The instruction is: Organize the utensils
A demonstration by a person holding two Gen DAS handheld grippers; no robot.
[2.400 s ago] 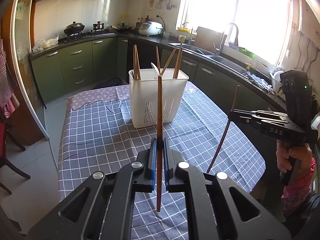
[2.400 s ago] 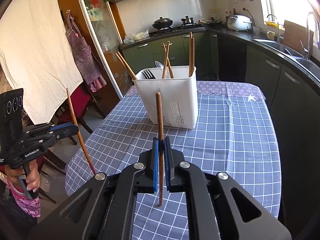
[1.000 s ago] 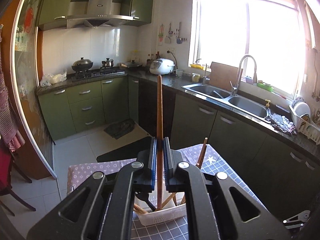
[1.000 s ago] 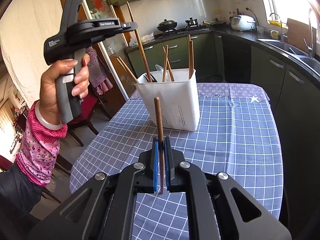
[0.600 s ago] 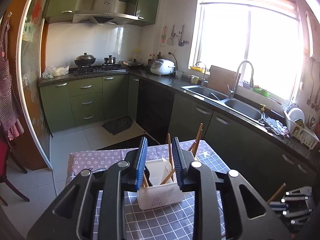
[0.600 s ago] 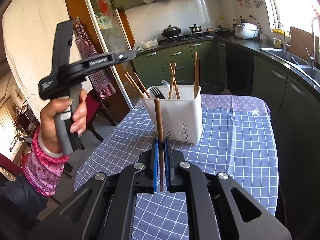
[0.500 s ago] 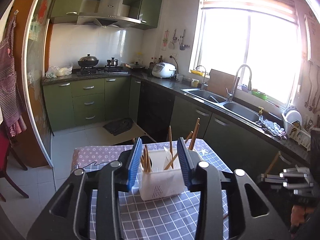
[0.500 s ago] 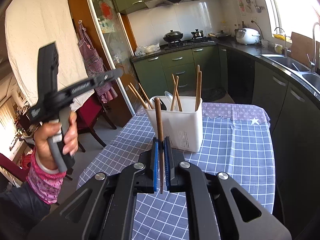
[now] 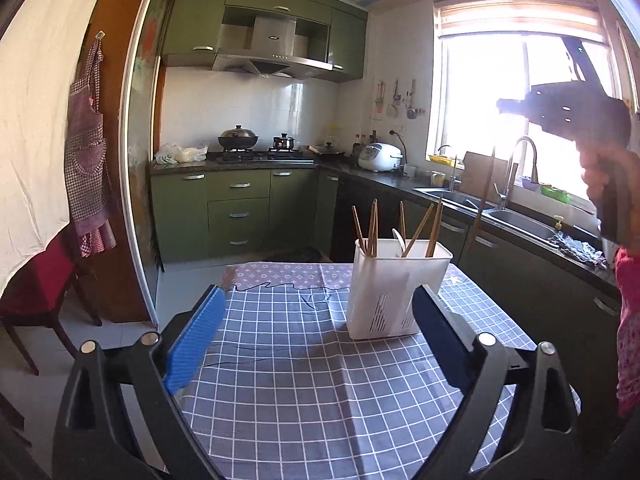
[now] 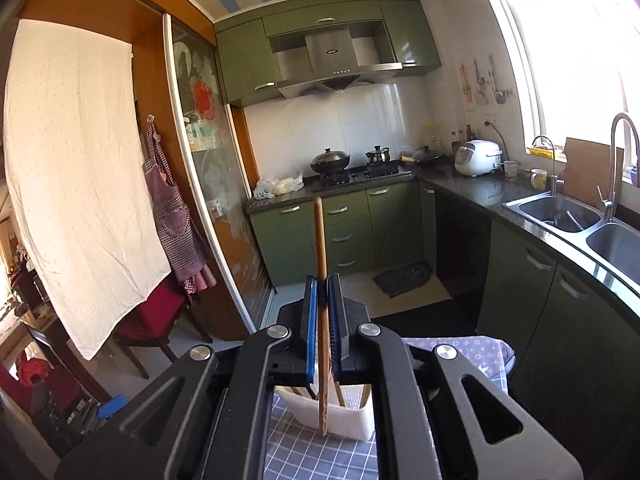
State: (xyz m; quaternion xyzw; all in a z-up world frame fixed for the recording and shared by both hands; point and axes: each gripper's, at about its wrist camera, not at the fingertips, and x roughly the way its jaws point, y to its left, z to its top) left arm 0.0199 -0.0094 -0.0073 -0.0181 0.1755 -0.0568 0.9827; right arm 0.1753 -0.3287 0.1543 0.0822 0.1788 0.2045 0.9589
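Note:
A white slotted utensil holder stands on the checked tablecloth with several wooden chopsticks and a white spoon in it. My left gripper is open and empty, low over the table, in front of the holder. My right gripper is shut on a wooden chopstick held upright, raised above the holder. In the left wrist view the right gripper is high at the right, its chopstick hanging above and right of the holder.
The table's far edge faces green kitchen cabinets with a stove. A counter with a sink runs along the right. A red chair stands left of the table.
My left gripper let its chopstick into the holder, opened wide and drew back low over the table. My right gripper rose with its chopstick to above the holder.

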